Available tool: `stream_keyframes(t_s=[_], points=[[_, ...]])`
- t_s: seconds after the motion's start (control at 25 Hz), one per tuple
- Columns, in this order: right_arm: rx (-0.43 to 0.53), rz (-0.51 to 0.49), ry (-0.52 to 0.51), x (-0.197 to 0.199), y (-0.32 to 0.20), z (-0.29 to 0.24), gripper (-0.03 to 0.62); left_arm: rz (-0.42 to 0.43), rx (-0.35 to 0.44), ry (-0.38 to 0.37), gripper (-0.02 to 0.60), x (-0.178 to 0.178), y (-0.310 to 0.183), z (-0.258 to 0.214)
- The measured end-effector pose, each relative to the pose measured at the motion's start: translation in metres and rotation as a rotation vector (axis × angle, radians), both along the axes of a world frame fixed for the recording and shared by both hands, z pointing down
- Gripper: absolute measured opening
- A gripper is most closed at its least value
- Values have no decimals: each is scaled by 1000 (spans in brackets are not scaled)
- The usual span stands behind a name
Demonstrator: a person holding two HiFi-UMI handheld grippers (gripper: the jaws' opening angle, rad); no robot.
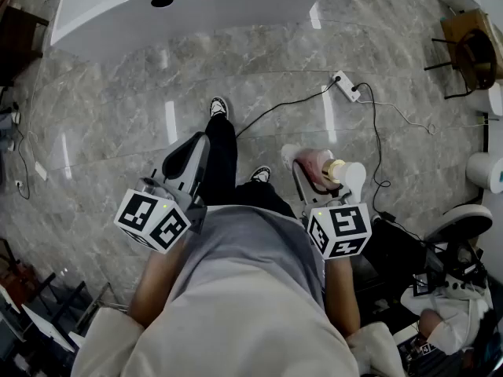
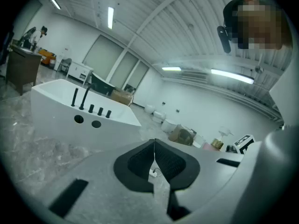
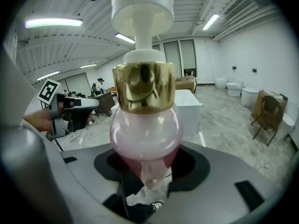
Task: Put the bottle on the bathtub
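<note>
**Bottle (image 3: 145, 127) clamped in the right gripper (image 3: 148, 177), well apart from the bathtub (image 1: 102, 18)**

We find no lettering on the bottle that we can read in any view. The only printed patterns we can make out are the black-and-white square markers on the cubes (image 1: 339, 230) of our two grippers.

The bottle has a bulbous body of clear, pinkish material. It is pale at the shoulders and a deeper red-pink towards the bottom. Above the body sits a shiny gold collar (image 3: 144, 87) that mirrors the ceiling lights. From the collar a white stem rises to a wide white pump head (image 3: 142, 3).

Our right gripper's two jaws are closed on the lower part of the round body, their dark pads pressing it from either side. We hold the bottle upright, above the floor (image 1: 259, 77) and in front of our right side. In the head view it shows as a pink patch with gold and white beside it, just past one shoe (image 1: 262, 174).

The bathtub is white, with black taps (image 2: 85, 97) and two round holes in its deck. It stands at the far side of the grey marbled floor. A white power strip (image 1: 346, 86) with its cables lies on the tiles between us and the tub.

Our left gripper (image 2: 154, 164) has its jaws brought together with nothing between them. It points across the floor towards the tub.
</note>
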State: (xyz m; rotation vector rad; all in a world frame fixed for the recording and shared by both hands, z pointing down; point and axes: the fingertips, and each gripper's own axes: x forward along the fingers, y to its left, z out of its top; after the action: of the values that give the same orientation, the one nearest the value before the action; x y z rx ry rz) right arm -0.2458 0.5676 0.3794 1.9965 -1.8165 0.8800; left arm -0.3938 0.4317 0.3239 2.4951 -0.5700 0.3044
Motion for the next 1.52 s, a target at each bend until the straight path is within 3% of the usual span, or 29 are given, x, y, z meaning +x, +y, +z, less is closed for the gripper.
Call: stream_keyframes(t_s=[0.24,0.6,0.84,1.08,1.52], points=[[-15,13,1,-15,95,-15,218,82,1,-24,9,6,105,-15],[25,7,-13,-3,123,-28,218,83,12,-17,9,31,136,-28],[45,-10,-36,15,105,-29,218,91,10,-16,9,52,125,-32],[33,-13,-40,29,79,-17,218,189,125,-68,9,77,113,-33],[6,-69,-25,76,-30,-22,219,124,95,-48,9,120,4,-33]])
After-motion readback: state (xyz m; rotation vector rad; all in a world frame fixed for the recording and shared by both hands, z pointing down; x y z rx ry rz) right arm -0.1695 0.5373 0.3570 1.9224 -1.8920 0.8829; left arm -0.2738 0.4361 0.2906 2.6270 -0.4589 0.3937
